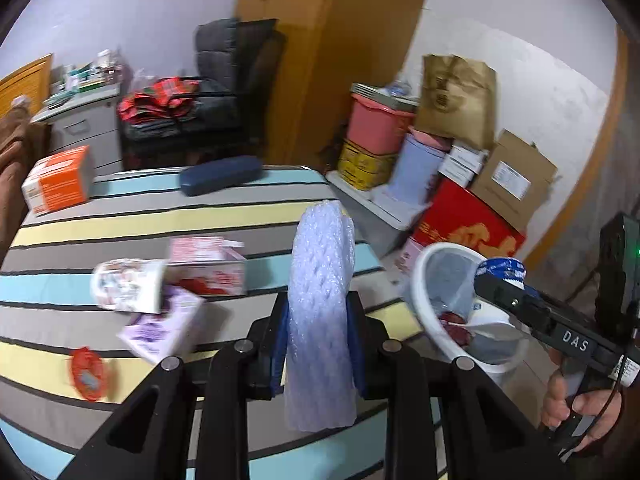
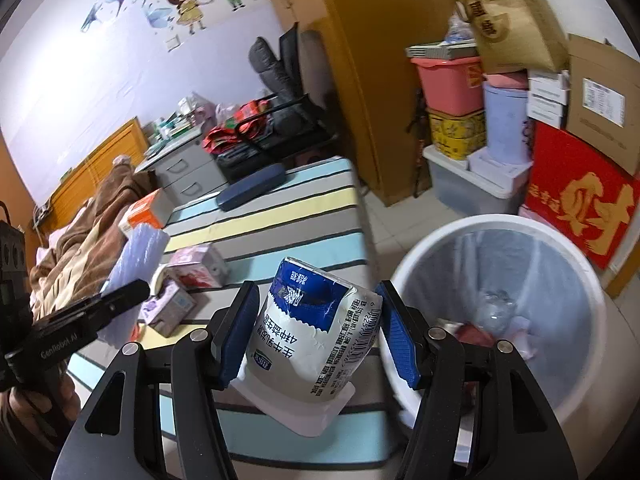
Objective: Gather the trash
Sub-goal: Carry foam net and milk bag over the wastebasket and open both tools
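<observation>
Striped bedding [image 1: 160,216] is lying left of a white bin [image 2: 420,264]. Left gripper [image 1: 320,336] is clamping a bubble-wrap roll [image 1: 322,300]; right gripper [image 2: 316,332] is squeezing a blue-and-white milk pouch [image 2: 312,328] near the bin's rim.

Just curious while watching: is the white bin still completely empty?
No, the white bin already holds crumpled red and clear trash at its bottom.

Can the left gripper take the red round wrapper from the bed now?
Probably not: the left gripper is already shut on the bubble wrap, so its jaws are full, though the red wrapper lies uncovered nearby.
</observation>
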Demonstrator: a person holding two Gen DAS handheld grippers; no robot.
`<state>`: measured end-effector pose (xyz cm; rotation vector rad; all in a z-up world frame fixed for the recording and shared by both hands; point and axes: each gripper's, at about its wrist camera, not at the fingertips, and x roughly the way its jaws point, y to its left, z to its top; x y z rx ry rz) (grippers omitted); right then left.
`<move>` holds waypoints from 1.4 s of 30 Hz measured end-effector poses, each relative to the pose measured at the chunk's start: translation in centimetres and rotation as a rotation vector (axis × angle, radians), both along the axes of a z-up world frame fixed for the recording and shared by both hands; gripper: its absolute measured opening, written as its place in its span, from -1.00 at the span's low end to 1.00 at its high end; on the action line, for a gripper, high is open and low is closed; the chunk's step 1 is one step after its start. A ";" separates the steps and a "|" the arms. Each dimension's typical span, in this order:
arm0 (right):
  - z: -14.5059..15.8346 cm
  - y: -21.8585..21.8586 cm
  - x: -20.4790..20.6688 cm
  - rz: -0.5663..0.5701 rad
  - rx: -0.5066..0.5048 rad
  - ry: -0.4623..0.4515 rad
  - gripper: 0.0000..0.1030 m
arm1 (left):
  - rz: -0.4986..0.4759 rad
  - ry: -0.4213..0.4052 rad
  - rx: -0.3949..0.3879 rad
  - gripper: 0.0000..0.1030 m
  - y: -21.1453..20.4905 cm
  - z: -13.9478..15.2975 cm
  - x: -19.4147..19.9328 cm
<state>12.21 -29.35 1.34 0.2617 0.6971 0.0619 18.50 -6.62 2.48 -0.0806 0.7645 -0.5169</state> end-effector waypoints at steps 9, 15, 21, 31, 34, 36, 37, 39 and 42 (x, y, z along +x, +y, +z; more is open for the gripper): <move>-0.1 -4.8 -1.9 -0.095 0.000 -0.001 0.19 | -0.126 0.004 0.001 -0.46 -6.6 0.1 -1.0; -0.2 -7.1 -2.9 -0.146 -0.005 0.005 0.19 | -0.190 0.020 0.010 -0.46 -9.9 -0.3 -1.4; -1.4 -9.4 -2.8 -0.186 -0.015 0.047 0.19 | -0.260 0.035 0.029 -0.46 -13.9 -1.2 -1.9; -3.3 -12.4 -2.3 -0.231 -0.029 0.117 0.20 | -0.335 0.053 0.070 -0.45 -18.6 -2.9 -2.7; -3.7 -13.0 -2.2 -0.231 -0.036 0.133 0.20 | -0.339 0.059 0.075 -0.44 -19.2 -3.1 -2.7; -3.8 -13.4 -2.0 -0.236 -0.038 0.140 0.20 | -0.328 0.052 0.081 -0.41 -19.4 -3.2 -2.6; -3.9 -13.5 -2.0 -0.238 -0.032 0.142 0.20 | -0.327 0.045 0.086 -0.33 -19.5 -3.1 -2.6; -4.0 -13.8 -1.8 -0.230 -0.011 0.147 0.20 | -0.322 0.041 0.093 -0.11 -19.5 -3.1 -2.5; -4.2 -13.8 -1.7 -0.227 -0.005 0.156 0.21 | -0.317 0.038 0.087 0.13 -19.4 -3.1 -2.5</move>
